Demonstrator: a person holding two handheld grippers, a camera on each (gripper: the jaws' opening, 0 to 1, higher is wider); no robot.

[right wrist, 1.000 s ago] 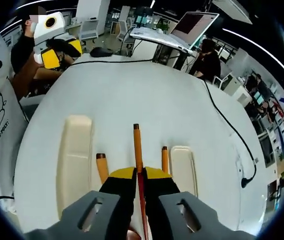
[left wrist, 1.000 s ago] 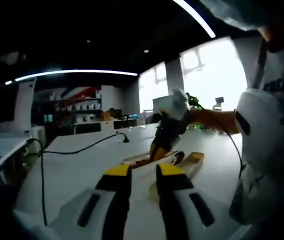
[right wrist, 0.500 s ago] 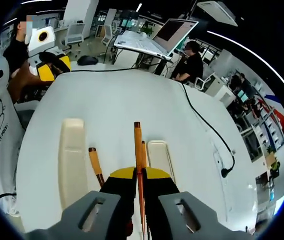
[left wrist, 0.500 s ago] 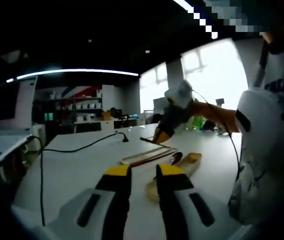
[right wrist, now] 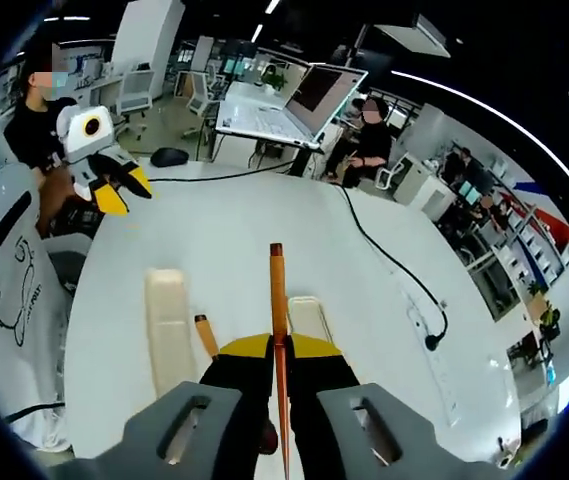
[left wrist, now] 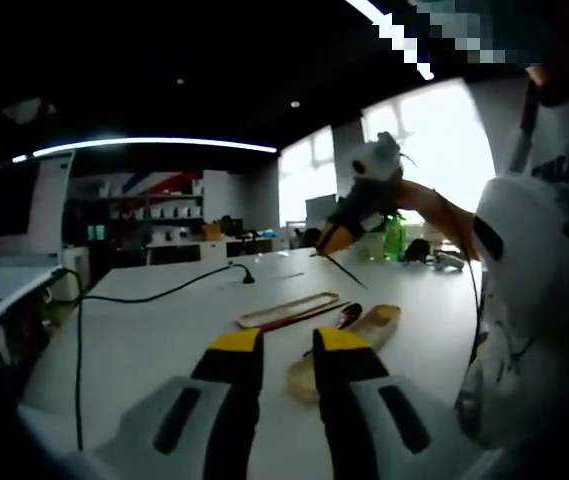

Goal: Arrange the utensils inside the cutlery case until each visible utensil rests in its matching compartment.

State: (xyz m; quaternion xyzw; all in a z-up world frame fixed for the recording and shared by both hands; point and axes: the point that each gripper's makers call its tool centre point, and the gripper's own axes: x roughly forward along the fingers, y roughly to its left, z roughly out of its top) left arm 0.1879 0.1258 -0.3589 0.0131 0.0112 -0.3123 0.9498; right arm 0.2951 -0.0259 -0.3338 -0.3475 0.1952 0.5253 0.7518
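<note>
R gripper (right wrist: 277, 352) clamped on a thin wooden-handled utensil (right wrist: 277, 290). Vs 1 s ago it's raised well clear of the table (right wrist: 224, 230); the case halves (right wrist: 167, 325) and another brown-handled utensil (right wrist: 205, 335) look smaller below. In left gripper view I see R gripper (left wrist: 349, 228) high at far right, utensil hanging from it, case (left wrist: 349, 335) on table just beyond my L gripper (left wrist: 287, 345). L jaws nearly together, nothing in them. Reading: pick done, placement into matching slot pending.
</note>
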